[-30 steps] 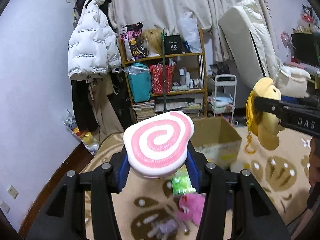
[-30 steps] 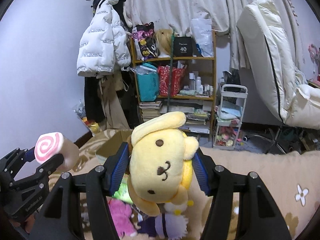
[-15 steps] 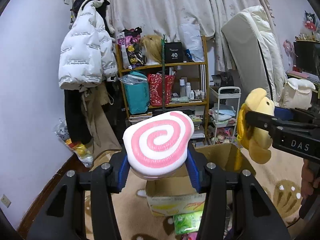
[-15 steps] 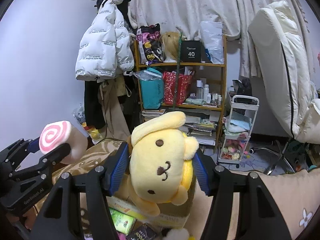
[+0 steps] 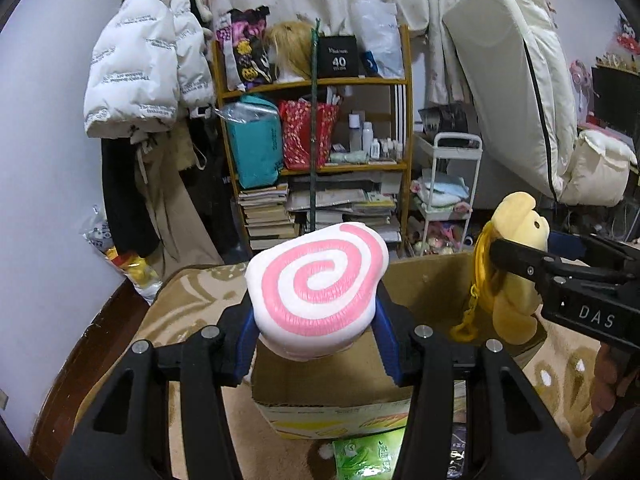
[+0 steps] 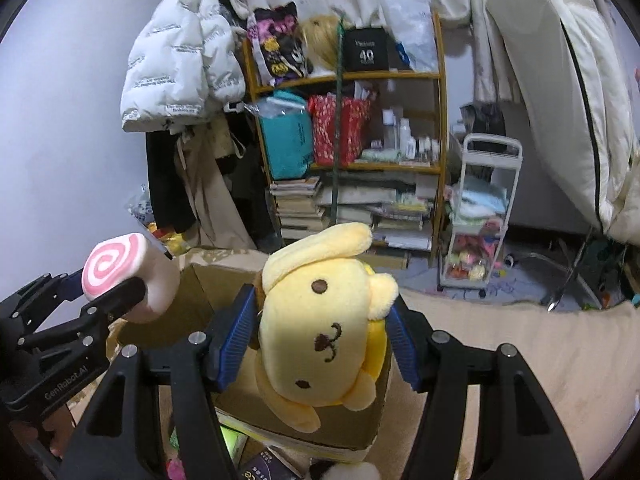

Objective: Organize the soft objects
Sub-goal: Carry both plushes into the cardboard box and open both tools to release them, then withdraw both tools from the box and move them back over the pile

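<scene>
Gripping a pink-swirl cushion (image 5: pixel 318 290), the left gripper (image 5: pixel 316 336) has its blue pads pressed into the cushion's sides, holding it above the near wall of an open cardboard box (image 5: pixel 328 412). The right gripper (image 6: pixel 322 336) is clamped on a yellow dog plush (image 6: pixel 324 332), also raised over the box. A green packet (image 5: pixel 370 456) lies on the rug (image 5: pixel 192 296) in front.

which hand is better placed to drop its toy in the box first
Probably left: the swirl plush in the left gripper sits over the cardboard box opening. The right gripper holds the yellow dog plush near the box's right edge.
</scene>
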`<action>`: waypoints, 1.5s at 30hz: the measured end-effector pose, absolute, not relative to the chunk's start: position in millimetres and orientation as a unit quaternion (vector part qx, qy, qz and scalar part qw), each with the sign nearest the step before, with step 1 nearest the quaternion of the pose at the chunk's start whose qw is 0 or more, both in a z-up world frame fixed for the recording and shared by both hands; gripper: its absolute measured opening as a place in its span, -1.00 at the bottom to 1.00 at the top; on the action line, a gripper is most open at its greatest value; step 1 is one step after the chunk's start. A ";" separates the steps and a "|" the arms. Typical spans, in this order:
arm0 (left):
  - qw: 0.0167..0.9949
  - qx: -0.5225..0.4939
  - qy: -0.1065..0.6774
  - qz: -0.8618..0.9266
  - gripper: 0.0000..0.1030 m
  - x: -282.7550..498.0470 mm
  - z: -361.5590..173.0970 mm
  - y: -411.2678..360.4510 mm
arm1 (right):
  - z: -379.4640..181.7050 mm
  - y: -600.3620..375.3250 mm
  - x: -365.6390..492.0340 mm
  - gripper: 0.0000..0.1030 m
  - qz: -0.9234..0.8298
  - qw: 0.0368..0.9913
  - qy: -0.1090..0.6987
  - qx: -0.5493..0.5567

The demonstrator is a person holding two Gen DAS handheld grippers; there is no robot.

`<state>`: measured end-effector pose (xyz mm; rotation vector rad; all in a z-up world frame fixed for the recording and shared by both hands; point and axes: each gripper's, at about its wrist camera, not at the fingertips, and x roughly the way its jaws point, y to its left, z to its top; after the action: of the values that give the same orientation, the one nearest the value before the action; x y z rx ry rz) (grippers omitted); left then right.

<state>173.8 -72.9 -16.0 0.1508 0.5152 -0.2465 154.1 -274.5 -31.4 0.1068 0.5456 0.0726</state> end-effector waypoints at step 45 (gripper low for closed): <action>0.934 0.037 0.347 -0.073 0.94 110.7 -9.5 -21.8 | -20.4 -265.7 84.9 1.00 0.049 0.951 0.298 0.064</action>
<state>110.7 -21.8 -9.5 0.0765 0.7107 -0.1500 84.9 -265.7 -20.4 0.1296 0.6051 0.1000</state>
